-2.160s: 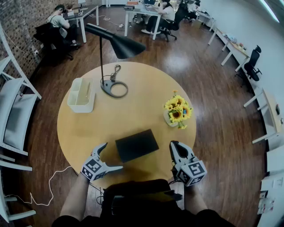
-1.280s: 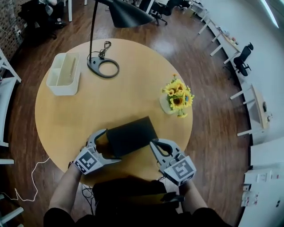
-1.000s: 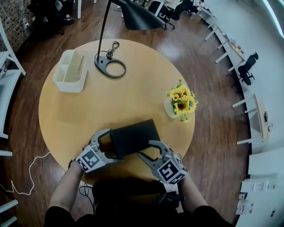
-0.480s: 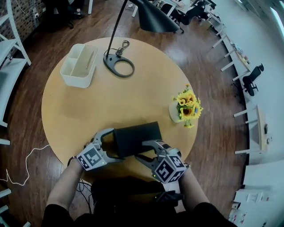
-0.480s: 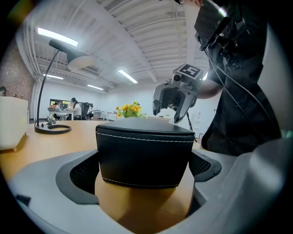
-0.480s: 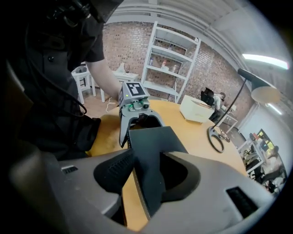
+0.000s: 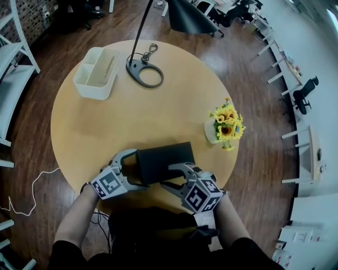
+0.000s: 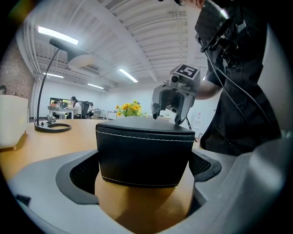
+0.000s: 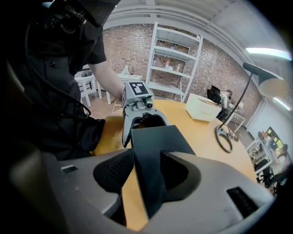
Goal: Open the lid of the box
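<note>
A black box (image 7: 165, 160) with white stitching lies near the front edge of the round wooden table (image 7: 105, 121). My left gripper (image 7: 136, 169) straddles its left end; in the left gripper view the box (image 8: 144, 155) fills the gap between the jaws and both pads touch its sides. My right gripper (image 7: 170, 176) is at the near right corner, one finger on top and the other on the front face. In the right gripper view the box (image 9: 149, 183) is wedged between both pads. The lid looks down.
A white divided bin (image 7: 96, 72) and a black lamp base (image 7: 143, 74) stand at the back left, the lamp shade (image 7: 187, 16) overhanging. A vase of sunflowers (image 7: 224, 124) stands to the right of the box. My body is close to the near edge.
My right gripper has come in from the table's front right edge onto the box's near right corner. The left gripper has stayed around the left end.
</note>
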`<state>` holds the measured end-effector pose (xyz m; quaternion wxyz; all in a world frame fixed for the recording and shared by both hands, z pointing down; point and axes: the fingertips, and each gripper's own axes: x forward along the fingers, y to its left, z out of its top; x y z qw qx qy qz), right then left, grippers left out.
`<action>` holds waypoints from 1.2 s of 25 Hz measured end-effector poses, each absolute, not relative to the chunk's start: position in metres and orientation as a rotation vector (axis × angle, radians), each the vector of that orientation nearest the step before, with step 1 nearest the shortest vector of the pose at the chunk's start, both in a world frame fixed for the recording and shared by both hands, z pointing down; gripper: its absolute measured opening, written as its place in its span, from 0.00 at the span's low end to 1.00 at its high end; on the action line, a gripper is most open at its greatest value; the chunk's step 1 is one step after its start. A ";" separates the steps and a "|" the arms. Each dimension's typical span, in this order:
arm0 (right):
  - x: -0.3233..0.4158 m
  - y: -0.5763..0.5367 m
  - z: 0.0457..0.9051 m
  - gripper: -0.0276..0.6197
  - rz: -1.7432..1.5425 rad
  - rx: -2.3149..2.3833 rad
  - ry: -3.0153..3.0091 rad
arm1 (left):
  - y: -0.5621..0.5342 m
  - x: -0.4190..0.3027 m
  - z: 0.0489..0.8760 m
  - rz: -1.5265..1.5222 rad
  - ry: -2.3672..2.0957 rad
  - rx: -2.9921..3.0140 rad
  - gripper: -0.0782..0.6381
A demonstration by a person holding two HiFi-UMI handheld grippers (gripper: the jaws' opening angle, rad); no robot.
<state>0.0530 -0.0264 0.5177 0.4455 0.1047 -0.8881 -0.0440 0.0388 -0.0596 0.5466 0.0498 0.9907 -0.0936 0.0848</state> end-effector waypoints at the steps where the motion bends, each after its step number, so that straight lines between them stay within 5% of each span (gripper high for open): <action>1: 0.052 -0.028 0.517 0.34 -0.106 0.263 -2.202 | -0.060 0.039 0.547 0.259 -0.284 3.017 0.95; 15: 0.050 -0.036 0.502 0.41 -0.343 0.234 -2.179 | -0.059 0.039 0.549 0.270 -0.290 3.003 0.93; 16: 0.046 -0.044 0.488 0.38 -0.360 0.298 -2.245 | -0.056 0.040 0.550 0.285 -0.278 3.011 0.93; 17: 0.042 -0.053 0.469 0.06 -0.363 0.379 -2.335 | -0.053 0.042 0.551 0.301 -0.258 3.018 0.92; 18: 0.038 -0.062 0.453 0.05 -0.342 0.441 -2.406 | -0.049 0.044 0.552 0.313 -0.234 3.022 0.92; 19: 0.038 -0.068 0.446 0.06 -0.308 0.456 -2.420 | -0.046 0.047 0.553 0.320 -0.215 3.025 0.92; 22: 0.043 -0.059 0.470 0.37 -0.195 0.291 -2.264 | -0.043 0.051 0.554 0.323 -0.201 3.023 0.92; 30: 0.055 -0.020 0.523 0.50 -0.173 0.113 -2.107 | -0.043 0.051 0.553 0.322 -0.197 3.026 0.92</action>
